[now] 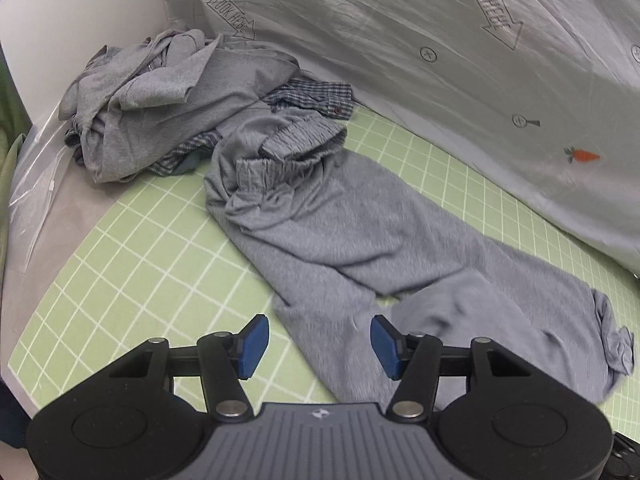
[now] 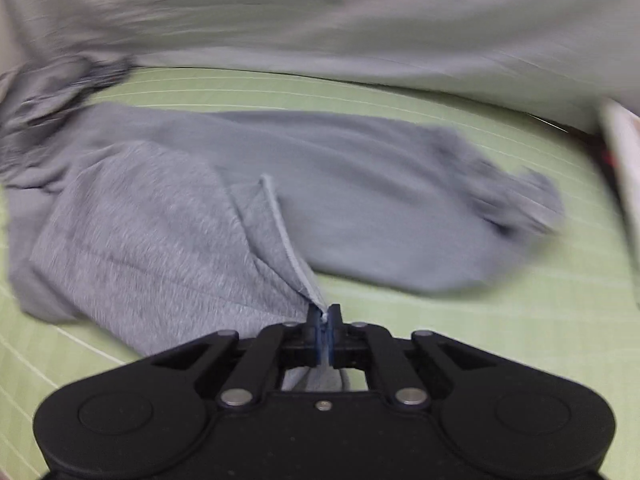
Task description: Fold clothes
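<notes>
I see a pale green mat (image 1: 132,248) ruled with a white grid, and it fills most of the working surface in both of my wrist views. Behind it a light grey sheet (image 1: 440,60) rises like a backdrop, creased, printed with small orange carrots (image 1: 584,155), arrows lettered "LOOK HERE" and little circled crosses. At the far left corner of the left view I get a plain white wall (image 1: 80,12), and below it a strip of clear plastic film (image 1: 32,176) lying along the mat's edge. The right view is motion-blurred; I can make out only the green mat (image 2: 520,320) and the grey sheet (image 2: 360,32) there. The light looks soft and even
</notes>
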The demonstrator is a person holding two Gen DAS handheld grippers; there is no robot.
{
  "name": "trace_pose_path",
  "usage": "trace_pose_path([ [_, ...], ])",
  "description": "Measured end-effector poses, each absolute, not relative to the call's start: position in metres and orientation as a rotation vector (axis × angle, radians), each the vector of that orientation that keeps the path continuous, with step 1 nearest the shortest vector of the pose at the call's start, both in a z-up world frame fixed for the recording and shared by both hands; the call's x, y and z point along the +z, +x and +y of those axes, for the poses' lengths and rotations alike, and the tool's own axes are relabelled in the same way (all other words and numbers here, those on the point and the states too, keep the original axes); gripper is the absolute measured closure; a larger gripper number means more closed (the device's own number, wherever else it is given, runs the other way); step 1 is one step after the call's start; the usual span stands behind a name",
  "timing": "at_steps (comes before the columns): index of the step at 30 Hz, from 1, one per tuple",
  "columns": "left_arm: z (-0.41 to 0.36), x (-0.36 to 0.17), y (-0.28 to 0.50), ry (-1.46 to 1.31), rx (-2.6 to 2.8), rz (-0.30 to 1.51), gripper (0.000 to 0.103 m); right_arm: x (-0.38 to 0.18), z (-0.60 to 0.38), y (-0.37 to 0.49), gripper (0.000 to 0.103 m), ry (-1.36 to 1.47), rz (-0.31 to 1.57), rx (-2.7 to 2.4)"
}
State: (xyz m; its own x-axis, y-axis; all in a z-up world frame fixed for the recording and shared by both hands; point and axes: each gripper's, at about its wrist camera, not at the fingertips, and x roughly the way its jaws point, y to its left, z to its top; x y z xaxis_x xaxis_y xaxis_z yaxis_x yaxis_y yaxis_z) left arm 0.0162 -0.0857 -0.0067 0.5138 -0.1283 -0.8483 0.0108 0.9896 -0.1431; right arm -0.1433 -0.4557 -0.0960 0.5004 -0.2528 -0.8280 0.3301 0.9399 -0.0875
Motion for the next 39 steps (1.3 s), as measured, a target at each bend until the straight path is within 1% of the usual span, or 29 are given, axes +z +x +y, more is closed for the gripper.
trace_pose_path([
  [4, -0.089, -0.012, -0.003, -0.145, -0.062, 1.035, 0.046, -0.102, -0.538, -0.206, 0.1, 0.121, 1.042, -0.641],
  [7, -0.092, -0.017, -0.008, -0.158, -0.038, 1.049, 0.046, -0.101, -0.583, -0.235, 0.1, 0.145, 1.063, -0.797],
  [9, -0.096, -0.02, -0.007, -0.163, -0.03, 1.059, 0.046, -0.1, -0.595, -0.243, 0.1, 0.123, 1.069, -0.838],
  [11, -0.101, -0.022, -0.004, -0.159, -0.033, 1.059, 0.044, -0.095, -0.601, -0.244, 0.098, 0.174, 1.027, -0.833],
  [12, -0.103, -0.022, 0.0, -0.156, -0.032, 1.059, 0.043, -0.092, -0.601, -0.242, 0.088, 0.19, 1.007, -0.84],
  [13, -0.105, -0.023, 0.004, -0.154, -0.03, 1.059, 0.042, -0.089, -0.601, -0.237, 0.072, 0.2, 0.985, -0.846],
  [14, -0.107, -0.024, 0.009, -0.151, -0.03, 1.058, 0.041, -0.085, -0.601, -0.231, 0.063, 0.212, 0.954, -0.849],
  [15, -0.11, -0.024, 0.016, -0.148, -0.031, 1.057, 0.041, -0.082, -0.6, -0.223, 0.051, 0.234, 0.918, -0.833],
  [16, -0.112, -0.024, 0.023, -0.144, -0.031, 1.056, 0.04, -0.078, -0.6, -0.214, 0.045, 0.255, 0.882, -0.817],
  [17, -0.114, -0.025, 0.03, -0.136, -0.029, 1.055, 0.04, -0.075, -0.599, -0.206, 0.042, 0.277, 0.846, -0.8],
  [19, -0.118, -0.026, 0.047, -0.115, -0.024, 1.052, 0.038, -0.071, -0.6, -0.186, 0.031, 0.314, 0.795, -0.763],
  [23, -0.123, -0.027, 0.085, -0.052, -0.017, 1.044, 0.033, -0.074, -0.605, -0.134, 0.029, 0.324, 0.804, -0.73],
  [24, -0.124, -0.027, 0.095, -0.036, -0.015, 1.042, 0.032, -0.075, -0.605, -0.119, 0.028, 0.304, 0.809, -0.722],
  [27, -0.13, -0.03, 0.125, 0.016, -0.015, 1.026, 0.026, -0.083, -0.603, -0.077, 0.023, 0.231, 0.827, -0.662],
  [32, -0.134, -0.046, 0.183, 0.052, 0.007, 1.02, 0.025, -0.105, -0.602, -0.011, 0.023, 0.126, 0.894, -0.602],
  [35, -0.135, -0.058, 0.212, 0.045, -0.004, 1.018, 0.021, -0.116, -0.604, 0.005, 0.023, 0.089, 0.934, -0.603],
  [36, -0.137, -0.064, 0.221, 0.05, 0.0, 1.03, 0.021, -0.12, -0.604, 0.011, 0.023, 0.077, 0.948, -0.604],
  [38, -0.139, -0.076, 0.236, 0.065, 0.01, 1.052, 0.021, -0.127, -0.606, 0.021, 0.026, 0.053, 0.974, -0.604],
  [39, -0.139, -0.082, 0.242, 0.081, 0.019, 1.06, 0.021, -0.128, -0.607, 0.021, 0.034, 0.043, 0.988, -0.6],
])
